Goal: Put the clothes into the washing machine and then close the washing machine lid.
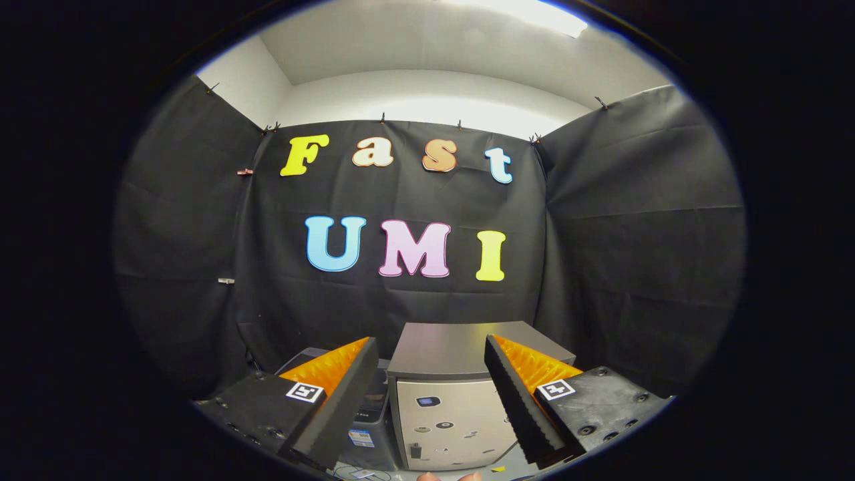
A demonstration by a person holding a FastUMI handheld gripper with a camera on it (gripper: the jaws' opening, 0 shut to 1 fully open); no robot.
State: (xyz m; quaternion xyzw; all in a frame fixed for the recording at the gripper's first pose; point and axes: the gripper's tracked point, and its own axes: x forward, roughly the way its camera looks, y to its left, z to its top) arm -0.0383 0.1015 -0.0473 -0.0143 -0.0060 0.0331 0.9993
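The gripper [431, 351] has two wedge-shaped fingers with serrated inner faces, set apart with nothing between them, on black screw-studded mounts, each bearing a square black-and-white marker.

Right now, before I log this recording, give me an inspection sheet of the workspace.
Surface: pale floor strip at the machine's base.
Job's things: washing machine, boxy, grey top, pale front, beyond the fingers; no clothes seen.
Clutter: dark bin beside the machine; small bits in front of it.
Grippers: gripper open, fingers spread apart, holding nothing.
Cables: thin wire on the floor.
Surroundings: black cloth wall, white ceiling, strip light.
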